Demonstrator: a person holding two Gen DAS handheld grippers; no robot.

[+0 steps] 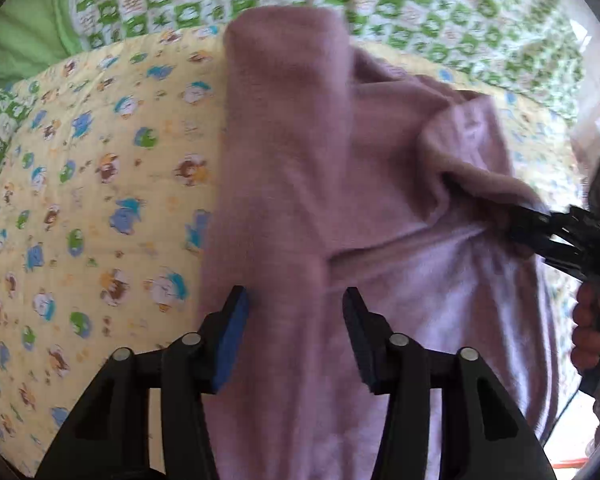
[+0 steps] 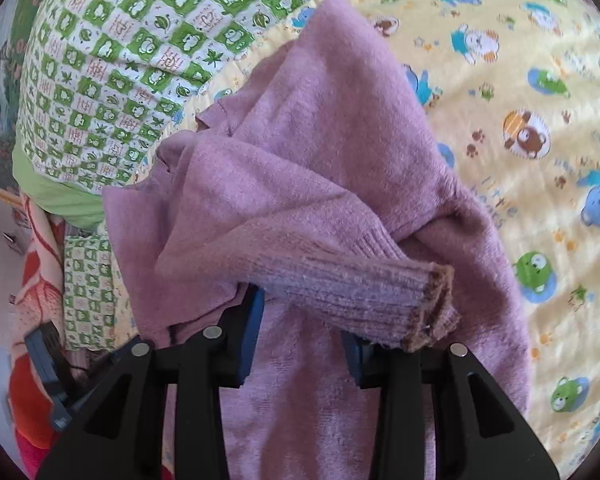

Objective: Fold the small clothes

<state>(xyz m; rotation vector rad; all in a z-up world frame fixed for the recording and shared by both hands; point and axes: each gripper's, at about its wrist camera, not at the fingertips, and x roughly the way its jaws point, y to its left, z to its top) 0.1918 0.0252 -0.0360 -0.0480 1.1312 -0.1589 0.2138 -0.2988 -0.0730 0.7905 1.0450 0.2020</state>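
Both right gripper (image 2: 302, 320) fingertips hide under sweater (image 2: 320, 160) cuff (image 2: 364, 296)

- The right gripper's (image 1: 512, 220) fingertips are buried in the purple sweater (image 1: 300, 184), blurred.
- The ribbed cuff (image 2: 360, 296) covers its tips in its own view.
- The sweater's lower part runs off frame.

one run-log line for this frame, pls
left gripper: open over purple sweater | right gripper: under ribbed cuff | surface: cartoon-print quilt
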